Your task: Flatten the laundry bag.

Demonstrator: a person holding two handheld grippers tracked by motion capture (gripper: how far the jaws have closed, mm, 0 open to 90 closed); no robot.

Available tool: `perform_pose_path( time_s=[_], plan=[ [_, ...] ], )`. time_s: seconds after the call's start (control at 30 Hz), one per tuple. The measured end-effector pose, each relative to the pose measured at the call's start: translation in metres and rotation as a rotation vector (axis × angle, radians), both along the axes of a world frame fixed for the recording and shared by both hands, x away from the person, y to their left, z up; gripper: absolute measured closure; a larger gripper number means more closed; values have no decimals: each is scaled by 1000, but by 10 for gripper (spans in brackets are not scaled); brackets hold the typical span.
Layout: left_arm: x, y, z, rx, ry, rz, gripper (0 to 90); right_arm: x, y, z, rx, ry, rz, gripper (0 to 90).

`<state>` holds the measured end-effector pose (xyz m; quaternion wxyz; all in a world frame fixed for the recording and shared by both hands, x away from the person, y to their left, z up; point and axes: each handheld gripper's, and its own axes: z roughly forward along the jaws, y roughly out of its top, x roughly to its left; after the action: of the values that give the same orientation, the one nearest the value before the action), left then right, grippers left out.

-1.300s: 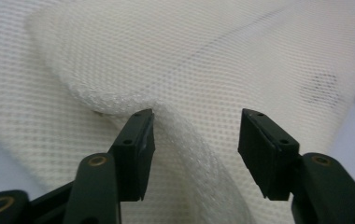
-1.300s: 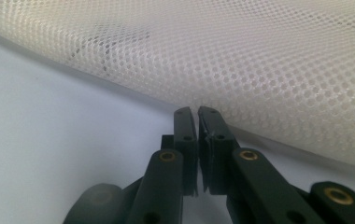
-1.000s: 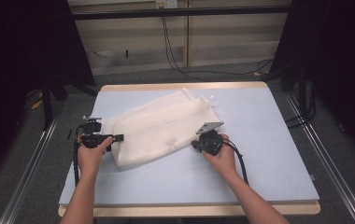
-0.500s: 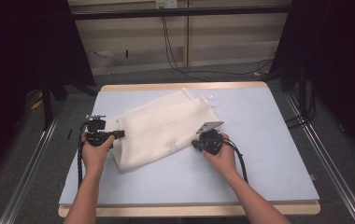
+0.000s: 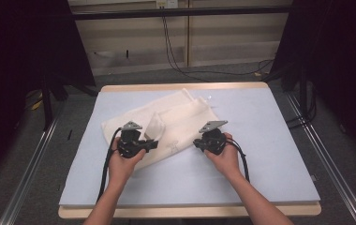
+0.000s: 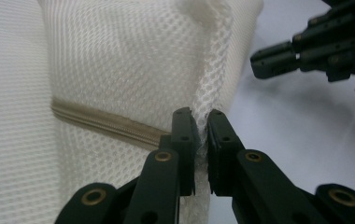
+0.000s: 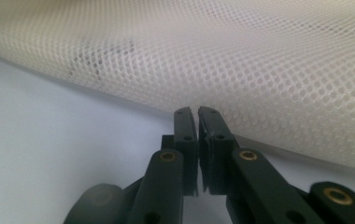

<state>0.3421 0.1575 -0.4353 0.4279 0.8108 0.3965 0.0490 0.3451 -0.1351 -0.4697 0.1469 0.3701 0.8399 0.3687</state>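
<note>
Table (image 5: 279,154) lay under pale blue padding, wood trim showing at its near and far edges, with wide bare room on its right half and along the near edge. Mesh bag (image 5: 185,115) lay slantwise left of centre, reaching toward the far edge; a faint mark on its near part was too small to read. Its beige zipper (image 6: 105,123) ran across the netting in the left gripper view. Left tongs (image 5: 153,143) had just been closing and pinched a fold of the bag's edge, raised off the rest. Right tongs (image 5: 196,143) sat at the bag's near-right edge, pressed all but together; in the right gripper view (image 7: 197,112) a sliver of mesh seemed caught between them.
</note>
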Motion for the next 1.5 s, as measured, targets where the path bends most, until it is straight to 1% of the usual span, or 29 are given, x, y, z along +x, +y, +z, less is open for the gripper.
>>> perform_pose_path(
  time_s=[0.03,0.07,0.1,0.13,0.17,0.2,0.23,0.27,0.3,0.37,0.5,0.6,0.63,0.67,0.7,0.73,0.8,0.87,0.97,1.0,1.07,1.13,1.23,1.3,1.33,1.37,1.4,1.43,1.5],
  plan=[
    [-4,-8,-5,22,12,-28,832,-1,0,3,4,0,-5,831],
    [-4,-8,-5,22,12,-28,833,-1,0,3,4,0,-5,831],
    [-8,-15,-11,34,23,-49,833,-3,0,8,28,-1,-12,806],
    [-8,-15,-11,34,23,-49,833,-3,0,8,28,-1,-12,806],
    [-11,-20,-14,39,26,-62,833,-3,-1,11,29,-2,-12,794],
    [-12,-23,-16,52,29,-71,833,-3,-2,17,55,-16,-18,765],
    [-13,-25,-18,59,29,-81,833,-3,-2,17,55,-16,-18,765],
    [-15,-30,-19,68,30,-94,833,-3,-2,21,73,-19,-25,734],
    [-15,-30,-19,68,30,-94,833,-3,-2,21,73,-19,-25,734],
    [-19,-34,-19,64,37,-116,833,-3,-3,24,92,-12,-38,713],
    [-24,-41,-21,74,32,-144,833,-1,-1,27,108,-16,-55,629],
    [-27,-46,-24,85,37,-170,833,0,1,26,125,-4,-66,583],
    [-28,-48,-25,96,39,-177,832,1,1,26,129,-2,-68,573],
    [-29,-51,-26,89,40,-181,833,2,2,26,137,4,-72,561],
    [-30,-52,-26,96,52,-196,832,3,2,25,149,9,-74,548],
    [-31,-54,-27,89,43,-194,832,4,3,25,156,14,-75,532],
    [-31,-55,-26,89,52,-209,832,4,7,24,155,23,-73,504],
    [-32,-55,-26,86,52,-207,832,6,10,21,151,28,-73,474],
    [-33,-54,-26,74,55,-214,832,7,15,16,152,54,-78,441],
    [-33,-54,-26,78,56,-214,832,8,16,14,148,63,-73,432],
    [-34,-54,-25,81,60,-221,833,8,20,12,153,70,-65,427],
    [-35,-54,-25,74,66,-229,833,10,23,9,143,84,-57,418],
    [-36,-54,-25,81,66,-233,835,14,28,4,149,93,-54,397],
    [-35,-54,-25,79,68,-241,836,16,29,2,157,109,-54,404],
    [-35,-54,-26,81,69,-243,836,18,31,1,169,127,-53,449],
    [-35,-54,-25,85,72,-245,836,18,31,1,169,127,-53,449],
    [-35,-54,-26,75,80,-243,836,18,31,1,171,130,-49,465],
    [-34,-54,-26,75,83,-245,836,18,31,0,180,140,-38,531],
    [-33,-53,-27,84,87,-255,836,18,32,0,181,145,-27,621]
  ],
)
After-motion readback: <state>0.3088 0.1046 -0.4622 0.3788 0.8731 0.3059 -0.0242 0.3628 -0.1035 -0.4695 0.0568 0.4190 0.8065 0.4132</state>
